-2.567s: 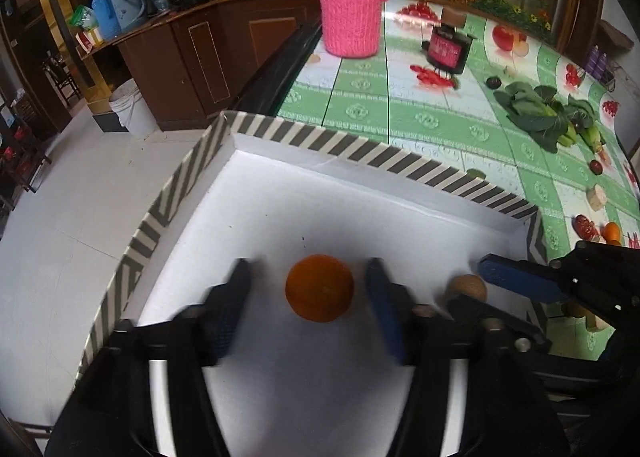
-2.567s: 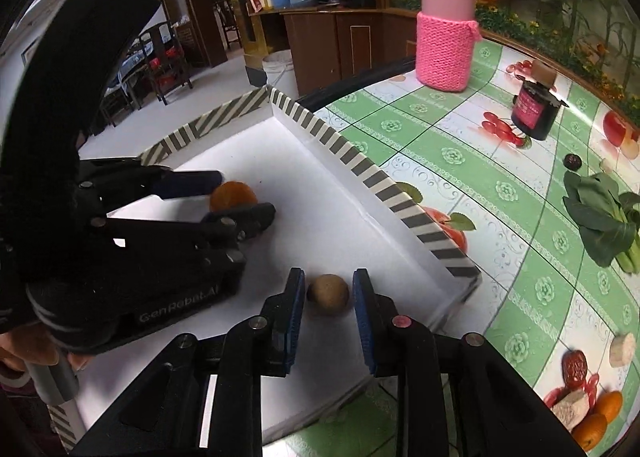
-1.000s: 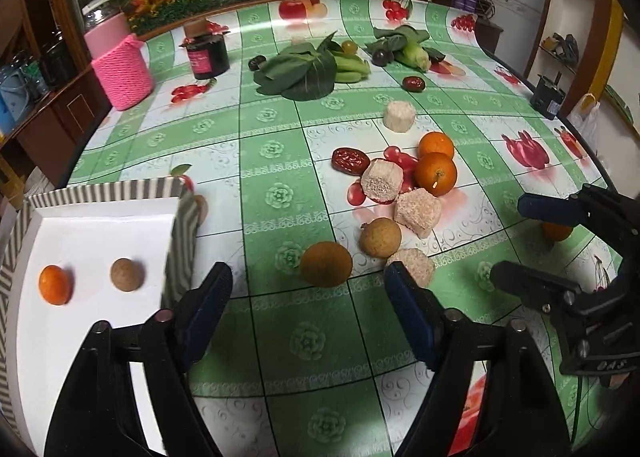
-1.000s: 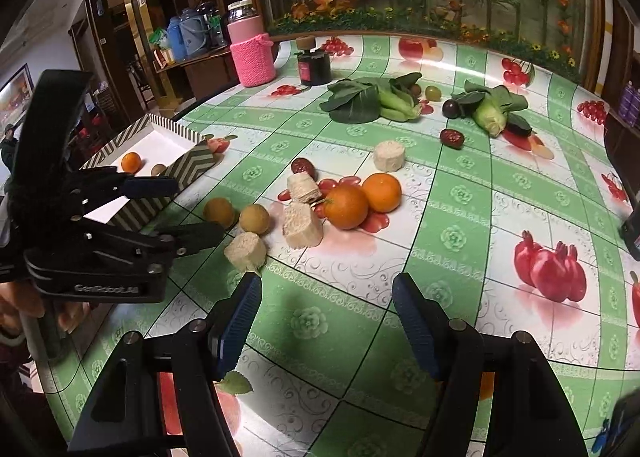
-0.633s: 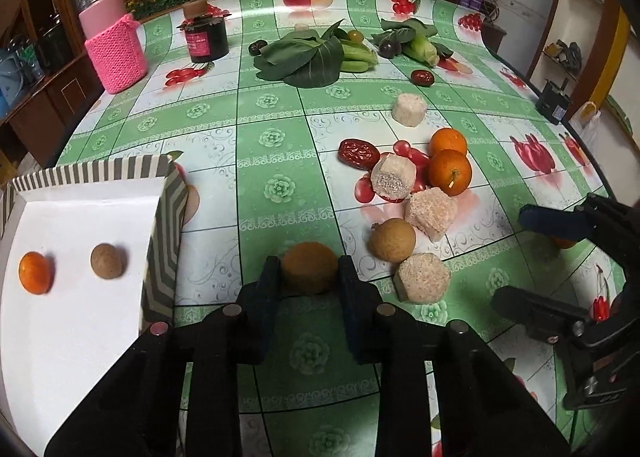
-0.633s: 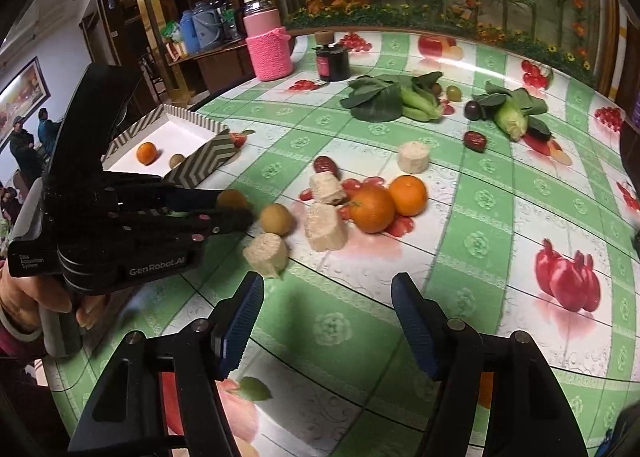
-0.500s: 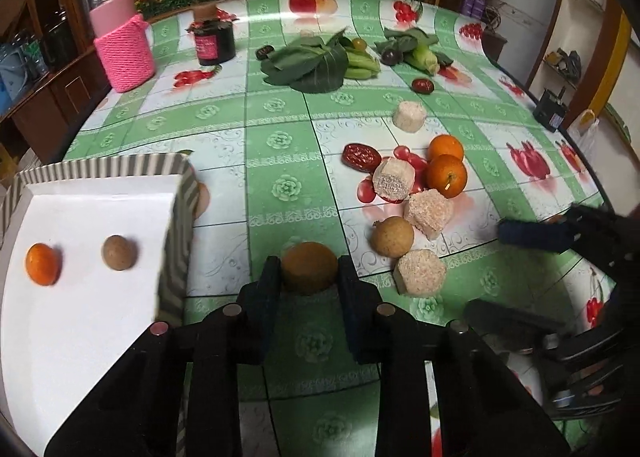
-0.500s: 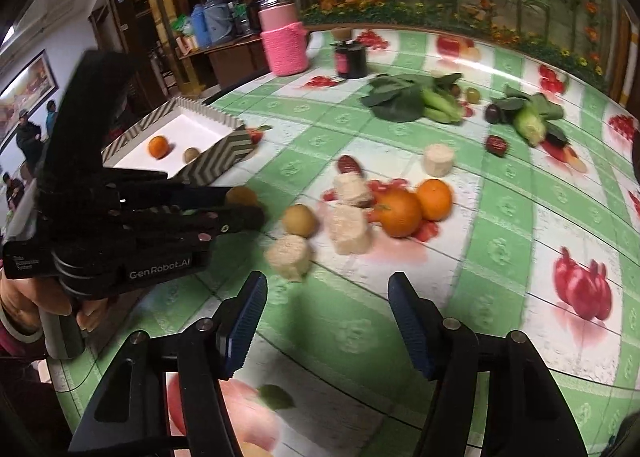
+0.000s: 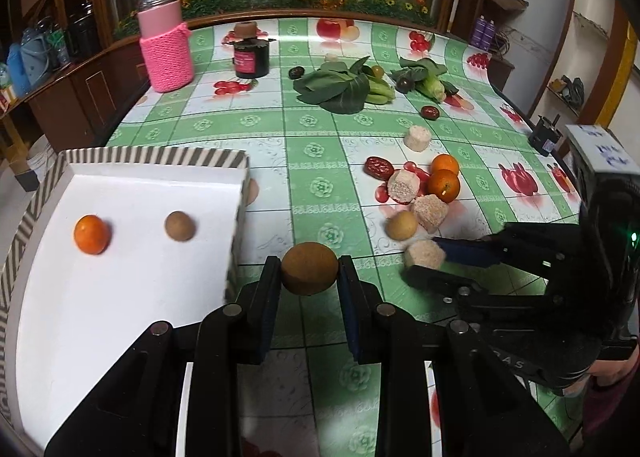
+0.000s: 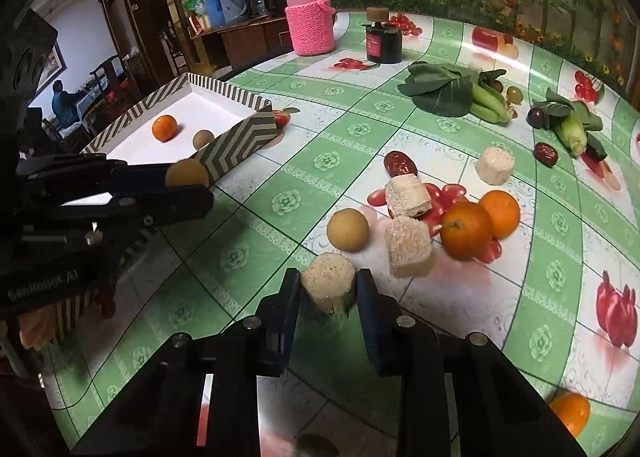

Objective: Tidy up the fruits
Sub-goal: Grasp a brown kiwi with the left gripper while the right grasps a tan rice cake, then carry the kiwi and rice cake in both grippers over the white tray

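My left gripper (image 9: 308, 277) is shut on a brown round fruit (image 9: 309, 268) and holds it above the table beside the striped white tray (image 9: 160, 156). The tray holds a small orange (image 9: 91, 234) and a brown fruit (image 9: 180, 225). My right gripper (image 10: 326, 289) is shut on a beige cut chunk (image 10: 326, 284) at the table surface; it also shows in the left wrist view (image 9: 425, 255). Near it lie a yellow round fruit (image 10: 347, 229), two more chunks (image 10: 409, 247) and two oranges (image 10: 466, 230). The left gripper shows in the right wrist view (image 10: 188, 181) with its fruit (image 10: 186, 173).
Further back are a red date (image 10: 400, 163), a white chunk (image 10: 494, 165), leafy greens (image 10: 444, 91), corn (image 10: 574, 133), a dark jar (image 10: 383, 40) and a pink-sleeved jar (image 10: 310, 21). Another orange (image 10: 570, 413) lies near the right front edge.
My left gripper closed on the brown fruit and lifted it toward the tray. My right gripper moved in and closed on the beige chunk.
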Demonstrator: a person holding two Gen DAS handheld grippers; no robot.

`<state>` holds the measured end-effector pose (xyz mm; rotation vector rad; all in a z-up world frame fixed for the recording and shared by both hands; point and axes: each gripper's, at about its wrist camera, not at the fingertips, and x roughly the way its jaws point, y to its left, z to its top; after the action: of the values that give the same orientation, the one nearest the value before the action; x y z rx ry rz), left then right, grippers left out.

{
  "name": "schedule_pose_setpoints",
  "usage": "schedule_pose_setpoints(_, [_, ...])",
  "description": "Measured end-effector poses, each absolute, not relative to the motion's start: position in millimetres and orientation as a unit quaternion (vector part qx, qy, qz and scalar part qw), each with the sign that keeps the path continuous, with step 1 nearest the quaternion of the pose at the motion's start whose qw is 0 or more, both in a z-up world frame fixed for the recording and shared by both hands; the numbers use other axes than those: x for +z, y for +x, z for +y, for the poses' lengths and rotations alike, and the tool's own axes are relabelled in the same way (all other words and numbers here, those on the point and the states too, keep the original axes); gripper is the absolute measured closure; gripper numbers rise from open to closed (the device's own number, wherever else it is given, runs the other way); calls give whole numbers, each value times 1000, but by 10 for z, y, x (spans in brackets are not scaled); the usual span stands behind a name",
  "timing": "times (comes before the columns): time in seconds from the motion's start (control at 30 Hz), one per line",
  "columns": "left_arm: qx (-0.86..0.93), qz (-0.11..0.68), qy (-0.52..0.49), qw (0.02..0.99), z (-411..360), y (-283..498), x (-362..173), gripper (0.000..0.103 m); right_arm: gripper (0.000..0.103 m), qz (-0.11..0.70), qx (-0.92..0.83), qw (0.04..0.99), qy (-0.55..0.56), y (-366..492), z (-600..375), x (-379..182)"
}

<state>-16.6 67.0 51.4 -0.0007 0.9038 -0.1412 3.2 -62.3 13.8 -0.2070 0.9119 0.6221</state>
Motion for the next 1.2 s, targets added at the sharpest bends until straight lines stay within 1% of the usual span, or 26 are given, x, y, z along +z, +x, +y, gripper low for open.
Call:
schedule_pose_setpoints(0.37, [-35, 418, 8, 908, 770, -325, 616, 77, 74, 408, 285, 864, -80, -170, -711, 388])
schedule_pose_setpoints(0.83, [-1, 404, 1, 915, 1122, -486, 744, 77, 74, 368, 323, 868, -81, -358, -343, 696])
schedule_pose_setpoints(1.2, [34, 401, -16, 915, 1542, -542, 745, 77, 74, 357, 351, 860, -97, -422, -5, 833])
